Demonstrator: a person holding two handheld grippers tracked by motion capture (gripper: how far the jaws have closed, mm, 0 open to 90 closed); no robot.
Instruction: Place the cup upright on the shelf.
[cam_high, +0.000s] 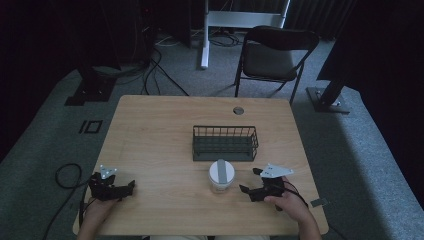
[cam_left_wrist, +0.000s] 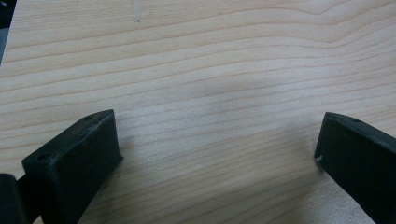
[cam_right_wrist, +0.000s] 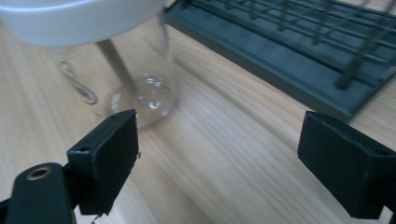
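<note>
A clear glass jar (cam_high: 221, 176) with a white lid stands upright on the wooden table (cam_high: 160, 130), just in front of a dark wire basket (cam_high: 225, 142). My right gripper (cam_high: 251, 181) rests to the right of the jar, jaws spread wide and empty. In the right gripper view the jar (cam_right_wrist: 135, 70) sits ahead and left of the open jaws, the basket (cam_right_wrist: 299, 51) beyond on the right. My left gripper (cam_high: 131, 187) lies near the table's front left, open, with bare wood (cam_left_wrist: 210, 93) between its jaws.
A round grommet hole (cam_high: 238, 110) sits near the table's far edge. Behind the table a folding chair (cam_high: 272, 55) stands on grey carpet, with cables (cam_high: 155, 70) and stand bases around. A cable loop (cam_high: 67, 175) lies left of the table.
</note>
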